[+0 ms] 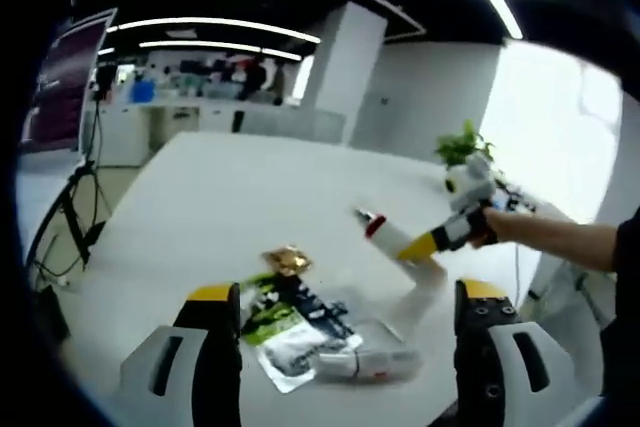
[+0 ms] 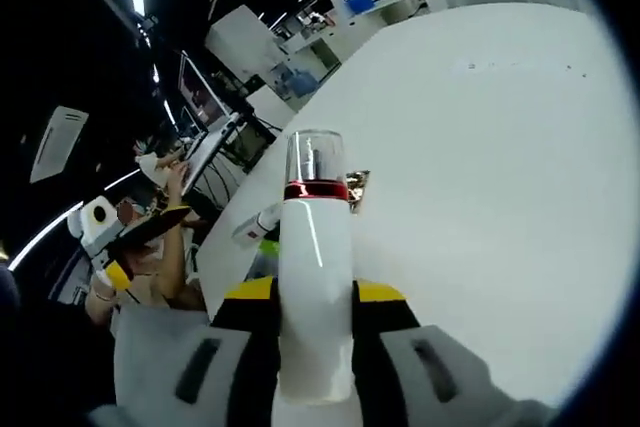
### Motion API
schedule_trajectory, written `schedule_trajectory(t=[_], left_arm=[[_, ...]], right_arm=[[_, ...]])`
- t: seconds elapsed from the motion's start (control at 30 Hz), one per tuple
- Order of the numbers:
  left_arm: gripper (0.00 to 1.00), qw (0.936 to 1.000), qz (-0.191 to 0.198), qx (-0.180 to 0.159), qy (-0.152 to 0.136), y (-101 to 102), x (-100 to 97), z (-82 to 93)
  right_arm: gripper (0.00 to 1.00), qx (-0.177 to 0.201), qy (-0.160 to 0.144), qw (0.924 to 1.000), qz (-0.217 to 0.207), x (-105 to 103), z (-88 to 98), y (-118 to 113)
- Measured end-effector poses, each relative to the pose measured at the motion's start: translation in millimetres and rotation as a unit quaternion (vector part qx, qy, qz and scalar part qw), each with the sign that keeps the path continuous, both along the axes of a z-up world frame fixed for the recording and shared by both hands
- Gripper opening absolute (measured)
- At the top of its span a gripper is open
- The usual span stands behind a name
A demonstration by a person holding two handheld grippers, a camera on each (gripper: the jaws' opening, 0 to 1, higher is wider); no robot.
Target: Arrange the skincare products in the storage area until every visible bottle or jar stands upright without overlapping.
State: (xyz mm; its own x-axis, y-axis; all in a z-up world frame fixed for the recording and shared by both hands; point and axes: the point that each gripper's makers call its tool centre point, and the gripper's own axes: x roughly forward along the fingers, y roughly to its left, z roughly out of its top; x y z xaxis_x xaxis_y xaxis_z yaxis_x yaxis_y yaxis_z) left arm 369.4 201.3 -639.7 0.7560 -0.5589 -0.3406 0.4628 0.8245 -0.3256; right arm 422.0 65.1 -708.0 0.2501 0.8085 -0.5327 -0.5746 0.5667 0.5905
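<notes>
My right gripper (image 2: 315, 295) is shut on a white bottle (image 2: 316, 247) with a red band and a clear cap, held above the white table (image 2: 500, 147). In the left gripper view the same bottle (image 1: 393, 237) hangs tilted over the table, cap pointing left, in the right gripper (image 1: 452, 231). My left gripper (image 1: 350, 342) is open with nothing between its jaws. Just beyond it lie green and white sachets (image 1: 280, 325), a white tube (image 1: 368, 363) on its side and a small gold item (image 1: 288, 260). The tube (image 2: 255, 225) and gold item (image 2: 357, 185) also peek out behind the held bottle.
A person's arm (image 1: 565, 244) reaches in from the right behind the right gripper. A potted plant (image 1: 462, 147) stands at the table's far right. The table (image 1: 250, 197) stretches wide and bare beyond the items. Desks and monitors (image 2: 205, 97) stand off the table's side.
</notes>
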Motion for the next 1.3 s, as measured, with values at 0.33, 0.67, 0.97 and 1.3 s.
schedule_trajectory(t=[0.33,0.67,0.97,1.3], left_arm=[[0.84,0.9987,-0.032,-0.034,0.018,-31.7,18.8,-0.1],[0.80,0.9918,-0.060,-0.099,0.055,-63.7,30.9,-2.4],[0.77,0.9799,-0.106,-0.151,0.076,-100.5,30.5,1.8],[0.72,0.9699,-0.140,-0.175,0.094,-131.0,27.7,0.1]], right_arm=[[0.25,0.034,-0.020,0.9992,-0.004,-25.9,17.0,2.2],[0.26,0.069,-0.024,0.9973,-0.007,-47.3,30.6,2.5],[0.26,0.091,-0.035,0.9950,-0.018,-63.3,42.8,-1.6],[0.26,0.107,-0.043,0.9932,-0.017,-77.0,50.3,-4.6]])
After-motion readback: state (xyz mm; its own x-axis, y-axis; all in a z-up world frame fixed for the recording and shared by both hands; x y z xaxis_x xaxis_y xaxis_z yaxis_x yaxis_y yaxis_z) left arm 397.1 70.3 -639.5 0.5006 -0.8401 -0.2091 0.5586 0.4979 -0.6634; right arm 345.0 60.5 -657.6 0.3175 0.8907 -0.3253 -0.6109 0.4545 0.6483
